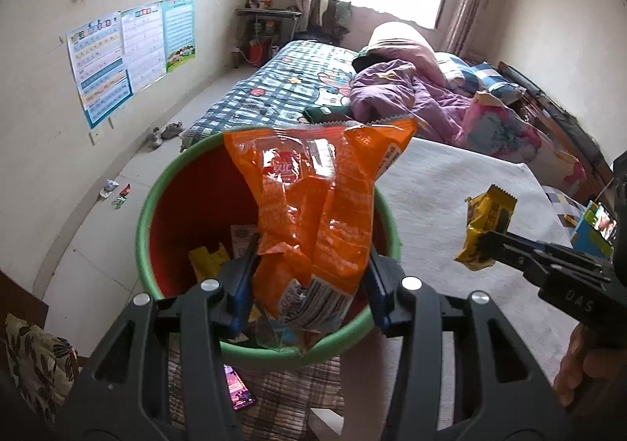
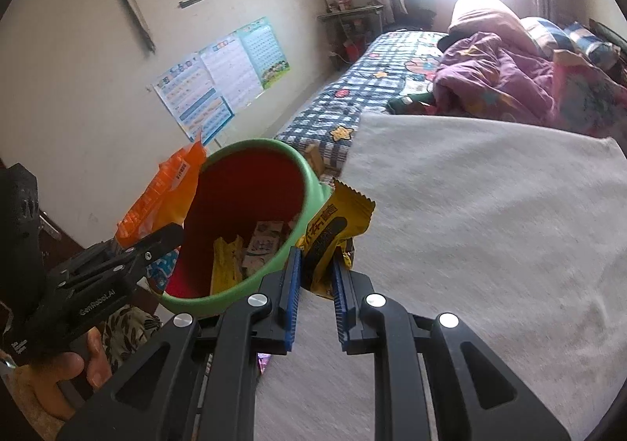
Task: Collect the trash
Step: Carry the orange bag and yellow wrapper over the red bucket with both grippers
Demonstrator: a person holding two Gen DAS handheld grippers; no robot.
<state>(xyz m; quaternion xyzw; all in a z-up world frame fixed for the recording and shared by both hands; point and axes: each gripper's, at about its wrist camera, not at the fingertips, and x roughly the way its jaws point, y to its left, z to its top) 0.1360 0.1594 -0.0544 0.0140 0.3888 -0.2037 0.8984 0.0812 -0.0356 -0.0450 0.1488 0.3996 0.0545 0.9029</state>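
My left gripper (image 1: pixel 311 264) is shut on a crumpled orange snack bag (image 1: pixel 313 202), which hangs over the mouth of a green-rimmed bin with a red inside (image 1: pixel 153 206). The bin (image 2: pixel 309 174) holds several wrappers, among them a yellow one (image 2: pixel 225 264). My right gripper (image 2: pixel 316 264) is shut on a small yellow wrapper (image 2: pixel 333 233), just right of the bin's rim and above a grey-white blanket (image 2: pixel 490 225). In the left wrist view the right gripper (image 1: pixel 484 245) enters from the right with that yellow wrapper (image 1: pixel 484 225). The orange bag (image 2: pixel 164 198) shows left of the bin in the right wrist view.
A bed with a blue checked sheet (image 1: pixel 274 84) and purple bedding (image 1: pixel 403 96) lies beyond the bin. Scraps of litter (image 1: pixel 117 192) and shoes (image 1: pixel 166 133) lie on the floor by the poster wall. A pink wrapper (image 1: pixel 239 388) lies on a woven mat under the bin.
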